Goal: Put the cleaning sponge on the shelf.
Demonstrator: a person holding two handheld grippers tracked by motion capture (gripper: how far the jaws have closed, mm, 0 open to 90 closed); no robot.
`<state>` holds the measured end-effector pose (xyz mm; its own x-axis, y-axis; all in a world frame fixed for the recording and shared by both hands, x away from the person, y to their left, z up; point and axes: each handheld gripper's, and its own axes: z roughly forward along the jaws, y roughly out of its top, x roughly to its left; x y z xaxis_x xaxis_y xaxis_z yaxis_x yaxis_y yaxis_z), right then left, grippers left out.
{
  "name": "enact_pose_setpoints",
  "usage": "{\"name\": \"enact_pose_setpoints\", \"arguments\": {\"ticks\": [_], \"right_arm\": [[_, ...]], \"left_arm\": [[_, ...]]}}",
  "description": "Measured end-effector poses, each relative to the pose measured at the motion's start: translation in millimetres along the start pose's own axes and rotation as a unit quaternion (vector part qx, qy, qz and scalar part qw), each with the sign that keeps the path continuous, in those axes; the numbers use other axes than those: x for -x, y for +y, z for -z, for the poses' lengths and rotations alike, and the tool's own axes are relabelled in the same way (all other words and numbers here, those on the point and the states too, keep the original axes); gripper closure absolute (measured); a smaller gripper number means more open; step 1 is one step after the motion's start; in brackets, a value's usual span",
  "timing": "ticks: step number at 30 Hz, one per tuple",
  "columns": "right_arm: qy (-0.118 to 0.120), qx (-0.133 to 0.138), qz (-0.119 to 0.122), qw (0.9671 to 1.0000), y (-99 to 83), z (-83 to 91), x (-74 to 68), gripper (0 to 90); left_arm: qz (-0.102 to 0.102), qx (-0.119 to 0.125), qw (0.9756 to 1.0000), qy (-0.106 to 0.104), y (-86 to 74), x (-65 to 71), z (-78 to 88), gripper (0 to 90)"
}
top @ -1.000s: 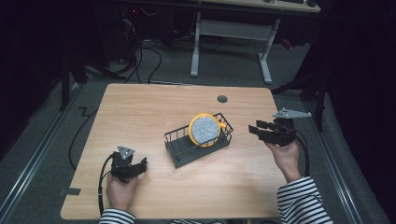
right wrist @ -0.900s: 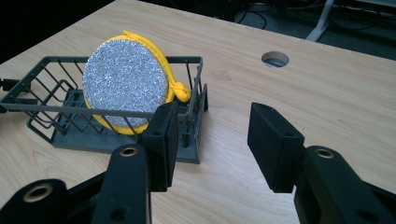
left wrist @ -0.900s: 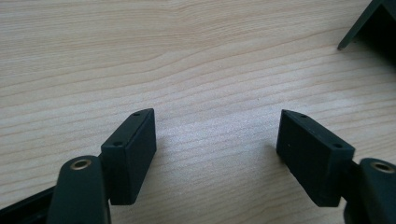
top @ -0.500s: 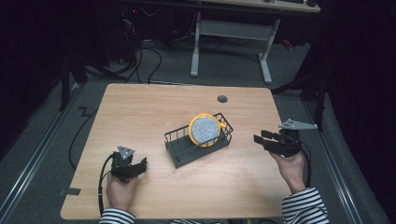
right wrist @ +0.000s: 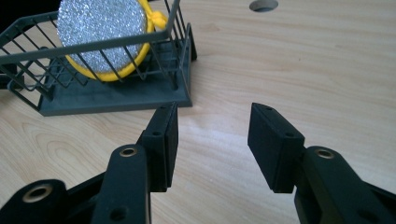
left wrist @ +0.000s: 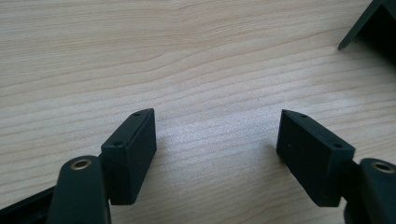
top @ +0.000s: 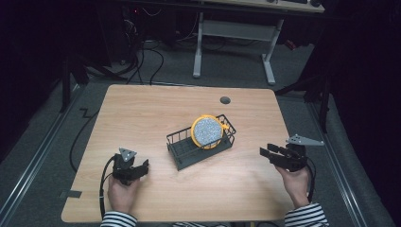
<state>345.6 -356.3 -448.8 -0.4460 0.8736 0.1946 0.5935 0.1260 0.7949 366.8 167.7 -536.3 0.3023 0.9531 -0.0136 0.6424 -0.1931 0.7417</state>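
One wire basket [top: 201, 146] holding one round sponge [top: 207, 132] sits mid-worktop [top: 142, 113]; left tool [top: 137, 170] and right tool [top: 265, 152], near the front corners, gape empty.

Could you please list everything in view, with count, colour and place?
basket: one, dark grey wire, middle of the table, slightly right.
scrubber: one, silvery disc with yellow rim, standing on edge in the basket's right end.
table: one, light wood, round hole near its far edge.
desk frame: one, grey, on the floor beyond the table.
cables: several, black, on the floor at the far left.
left gripper: one, black, near left of the table, jaws open, nothing between.
right gripper: one, black, near right, jaws open, pointing at the basket.
hands: two, striped sleeves, near edge.
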Motion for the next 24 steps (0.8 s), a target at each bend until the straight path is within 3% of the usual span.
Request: {"name": "enact_pose_setpoints", "arguments": {"ticks": [14, 24], "right_arm": [[-0.006, -0.018, -0.025, 0.9995, -36.1, -18.0, 3.5, 51.9], [-0.032, -0.041, -0.014, 0.9985, -54.7, -35.3, -0.3, 49.4]], "left_arm": [[0.0, 0.0, 1.0, 0.0, 0.0, 0.0, 0.0, 29.1], [0.0, 0.0, 1.0, 0.0, 0.0, 0.1, 0.0, 29.0]]}}
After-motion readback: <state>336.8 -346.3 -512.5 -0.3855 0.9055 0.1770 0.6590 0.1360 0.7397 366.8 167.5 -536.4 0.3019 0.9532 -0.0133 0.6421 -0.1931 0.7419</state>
